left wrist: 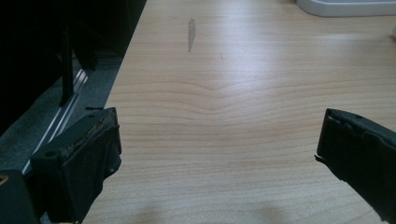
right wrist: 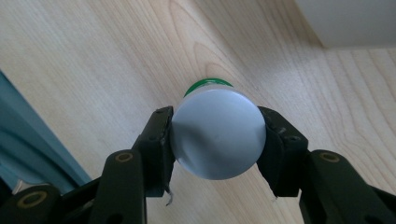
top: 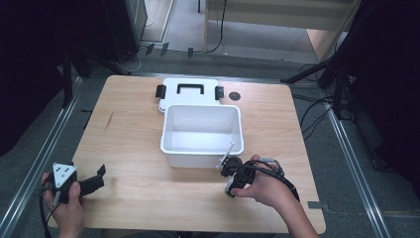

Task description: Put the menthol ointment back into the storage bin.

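Right gripper [right wrist: 217,140] clamped on white round-capped container [right wrist: 218,133] beside white bin [top: 202,130]; left gripper [left wrist: 217,154] spread wide over bare table [left wrist: 243,93]

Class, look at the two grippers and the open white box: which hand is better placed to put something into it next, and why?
The right. The right gripper is shut on a round white container, beside the white box. The left gripper is open, holding nothing, near the table's left edge, well away.
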Available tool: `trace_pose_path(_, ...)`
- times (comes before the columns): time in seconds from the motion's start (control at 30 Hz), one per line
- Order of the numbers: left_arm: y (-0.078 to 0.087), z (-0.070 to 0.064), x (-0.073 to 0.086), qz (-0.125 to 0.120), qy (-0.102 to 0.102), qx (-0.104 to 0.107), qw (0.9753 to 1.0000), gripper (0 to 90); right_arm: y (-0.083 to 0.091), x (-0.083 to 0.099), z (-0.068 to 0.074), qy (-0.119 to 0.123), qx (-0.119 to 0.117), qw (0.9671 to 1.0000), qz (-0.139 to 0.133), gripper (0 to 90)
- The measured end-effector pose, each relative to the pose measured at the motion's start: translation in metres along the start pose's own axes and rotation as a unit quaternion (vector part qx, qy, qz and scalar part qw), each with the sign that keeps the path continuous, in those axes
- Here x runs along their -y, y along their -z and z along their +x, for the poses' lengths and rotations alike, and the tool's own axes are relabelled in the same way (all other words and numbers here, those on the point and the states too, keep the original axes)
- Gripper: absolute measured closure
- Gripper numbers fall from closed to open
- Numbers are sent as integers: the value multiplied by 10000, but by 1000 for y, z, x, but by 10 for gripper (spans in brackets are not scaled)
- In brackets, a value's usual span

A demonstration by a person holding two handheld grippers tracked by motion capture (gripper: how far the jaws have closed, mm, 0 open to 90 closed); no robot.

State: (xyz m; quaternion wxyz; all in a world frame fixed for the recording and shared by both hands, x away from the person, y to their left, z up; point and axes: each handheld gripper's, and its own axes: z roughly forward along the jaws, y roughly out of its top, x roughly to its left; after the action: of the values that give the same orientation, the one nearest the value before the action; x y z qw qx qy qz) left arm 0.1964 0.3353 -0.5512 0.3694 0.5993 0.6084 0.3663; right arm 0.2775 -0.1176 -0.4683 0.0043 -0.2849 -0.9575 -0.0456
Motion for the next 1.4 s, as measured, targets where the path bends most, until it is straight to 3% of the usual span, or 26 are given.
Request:
trace_pose_path(0.13,0,0,0,0,1,4,10000,2,9,4,-5,-8,9,10000,-17,518)
trace_pose_path(0.47,0,0,0,3,-1,-3,10000,2,42,17,-34,-24,89,10000,16,518)
trace_pose_path(0.63,0,0,0,-10,-4,-8,10000,2,61,18,-52,-162,192,9997,49,518)
trace_pose_path(1.4,0,-1,0,-11,-34,16,10000,2,119,-15,-101,-415,251,9988,-117,518)
